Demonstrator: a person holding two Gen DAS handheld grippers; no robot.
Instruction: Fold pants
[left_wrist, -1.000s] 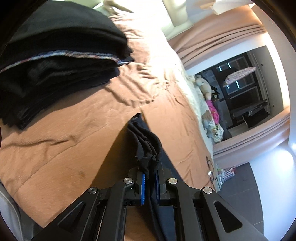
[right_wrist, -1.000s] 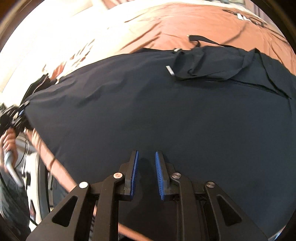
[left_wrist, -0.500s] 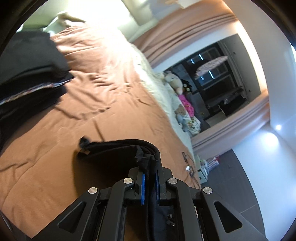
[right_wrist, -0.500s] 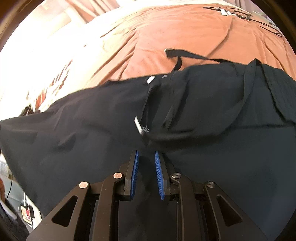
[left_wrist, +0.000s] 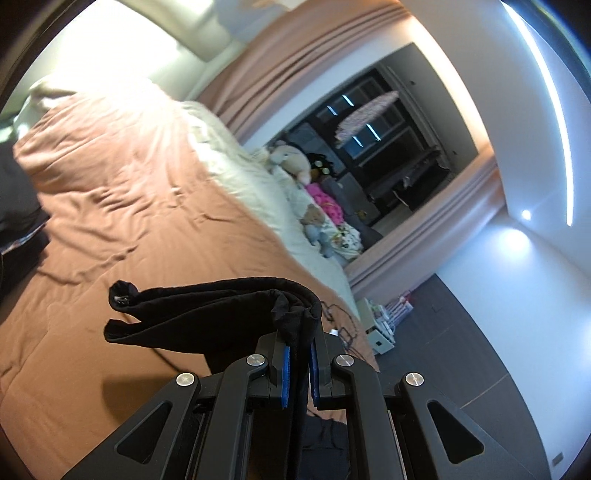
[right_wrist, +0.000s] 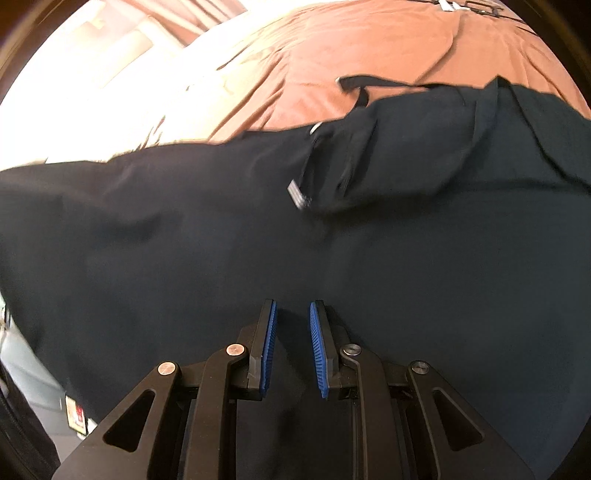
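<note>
Black pants (right_wrist: 258, 258), rust-brown bedspread (left_wrist: 147, 206)

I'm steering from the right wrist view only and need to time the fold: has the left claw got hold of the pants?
Observer: Yes. The left claw is shut on a bunched fold of the black pants.
Operator: Is that part lying on the bed?
Observer: No, it is raised. A loose end sticks out to the left in that view, above the brown bedspread.
</note>
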